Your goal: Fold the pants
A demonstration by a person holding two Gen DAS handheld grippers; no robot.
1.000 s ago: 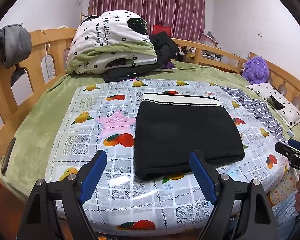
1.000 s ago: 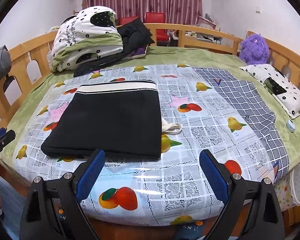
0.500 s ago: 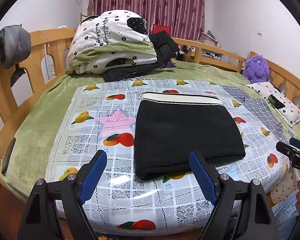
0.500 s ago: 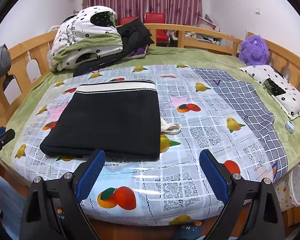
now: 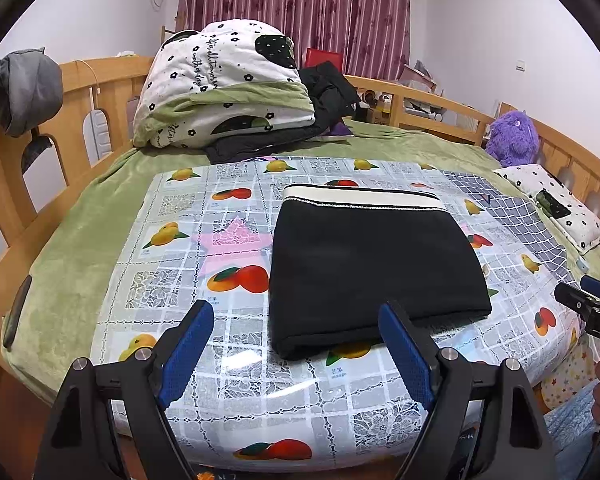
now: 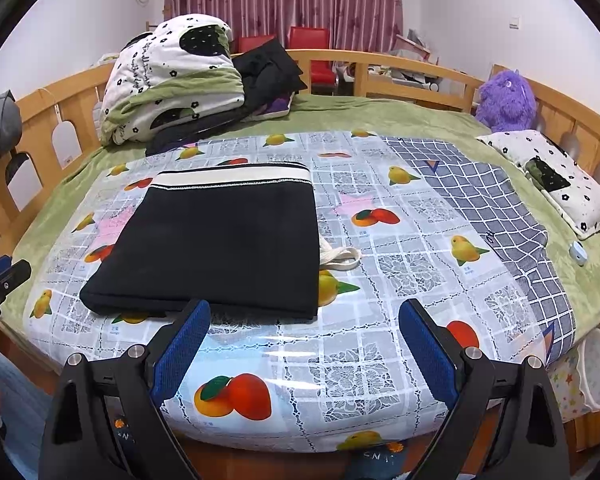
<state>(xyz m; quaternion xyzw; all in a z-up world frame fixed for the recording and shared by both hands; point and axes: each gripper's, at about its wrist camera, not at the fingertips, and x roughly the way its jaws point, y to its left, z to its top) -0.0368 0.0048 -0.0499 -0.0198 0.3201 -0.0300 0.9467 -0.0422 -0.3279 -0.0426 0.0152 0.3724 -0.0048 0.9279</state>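
Observation:
The black pants (image 5: 372, 264) lie folded into a flat rectangle on the fruit-print plastic sheet (image 5: 172, 264), white waistband at the far edge. They also show in the right wrist view (image 6: 220, 240), with a white drawstring loop (image 6: 340, 258) sticking out at their right side. My left gripper (image 5: 296, 340) is open and empty, held near the pants' front edge. My right gripper (image 6: 304, 340) is open and empty, just in front of the pants' front right corner. The right gripper's tip shows at the far right of the left view (image 5: 588, 300).
A folded quilt (image 5: 220, 88) and dark clothes (image 5: 324, 92) are piled at the head of the bed. A checked cloth (image 6: 492, 200), a purple plush toy (image 6: 504, 100) and a small pillow (image 6: 556, 176) lie at the right. Wooden rails (image 5: 16, 160) surround the bed.
Nothing has visibly changed apart from a very slight drift of both cameras; the pants lie still and both grippers stay open.

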